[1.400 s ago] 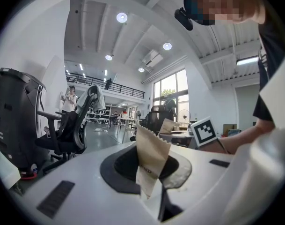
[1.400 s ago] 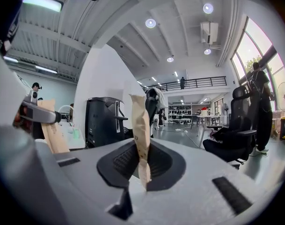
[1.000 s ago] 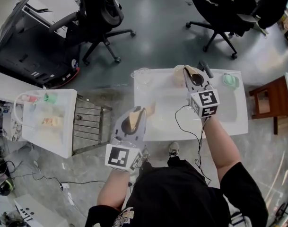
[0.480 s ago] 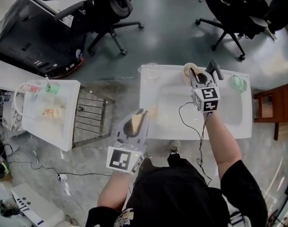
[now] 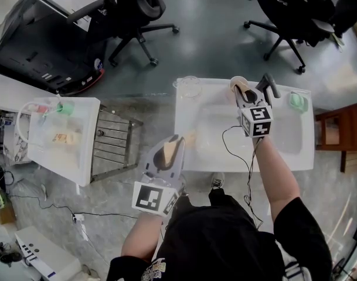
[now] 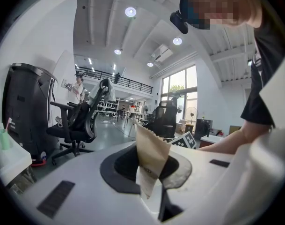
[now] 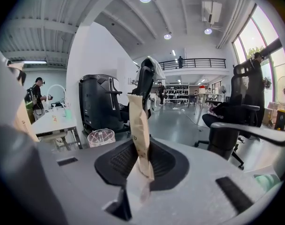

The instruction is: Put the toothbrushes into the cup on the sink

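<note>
A white sink carries a clear cup at its back left corner. My right gripper hovers at the sink's back edge beside the black faucet. Its jaws have just been opening. A tan paper toothbrush packet still stands upright between them, with no clear squeeze on it. My left gripper is at the sink's front left corner. It is shut on a second tan packet that sticks up from the jaws.
A green item lies at the sink's back right. A metal rack and a white table with bottles stand to the left. A wooden stool is at the right, and office chairs stand beyond the sink.
My right gripper has sunk toward the sink's back edge with its packet. The left gripper has stayed about where it was, still holding its packet.
</note>
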Available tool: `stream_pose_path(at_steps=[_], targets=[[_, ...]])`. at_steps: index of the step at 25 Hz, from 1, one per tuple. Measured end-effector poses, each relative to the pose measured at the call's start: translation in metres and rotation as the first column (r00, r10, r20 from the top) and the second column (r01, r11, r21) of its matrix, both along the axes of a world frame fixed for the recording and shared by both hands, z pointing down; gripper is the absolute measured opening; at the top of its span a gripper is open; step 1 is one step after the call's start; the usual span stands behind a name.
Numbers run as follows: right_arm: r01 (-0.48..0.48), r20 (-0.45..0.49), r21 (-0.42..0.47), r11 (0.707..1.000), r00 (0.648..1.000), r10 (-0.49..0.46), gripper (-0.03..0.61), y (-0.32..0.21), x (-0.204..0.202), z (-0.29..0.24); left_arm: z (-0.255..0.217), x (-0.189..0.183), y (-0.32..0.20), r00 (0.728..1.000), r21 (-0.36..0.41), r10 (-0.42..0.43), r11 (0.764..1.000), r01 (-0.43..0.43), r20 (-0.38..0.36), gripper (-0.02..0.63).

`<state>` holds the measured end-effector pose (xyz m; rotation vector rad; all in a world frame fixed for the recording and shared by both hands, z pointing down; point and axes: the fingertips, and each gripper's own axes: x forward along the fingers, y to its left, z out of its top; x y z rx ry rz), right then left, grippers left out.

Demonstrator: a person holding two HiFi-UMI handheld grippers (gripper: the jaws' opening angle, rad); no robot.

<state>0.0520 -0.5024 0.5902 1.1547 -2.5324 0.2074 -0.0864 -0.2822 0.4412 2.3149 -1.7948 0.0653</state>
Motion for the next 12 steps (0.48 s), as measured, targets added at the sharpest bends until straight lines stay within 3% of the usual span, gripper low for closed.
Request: stream_pose_path(at_steps=[3, 12], targets=[[0.009, 0.013, -0.027, 1.0, 1.0, -0.008, 0.118, 0.003, -0.003, 0.0, -0.001, -0.002, 0.002, 1.0, 0.003, 0.002, 1.0, -0.002, 0.001, 0.046], [-0.006, 0.03, 0.015, 1.0, 1.0, 0.006, 0.169, 0.02, -0.005, -0.024, -0.006, -0.007, 0.016, 1.0, 0.016, 0.016, 1.0, -0.016, -0.002, 0.046]])
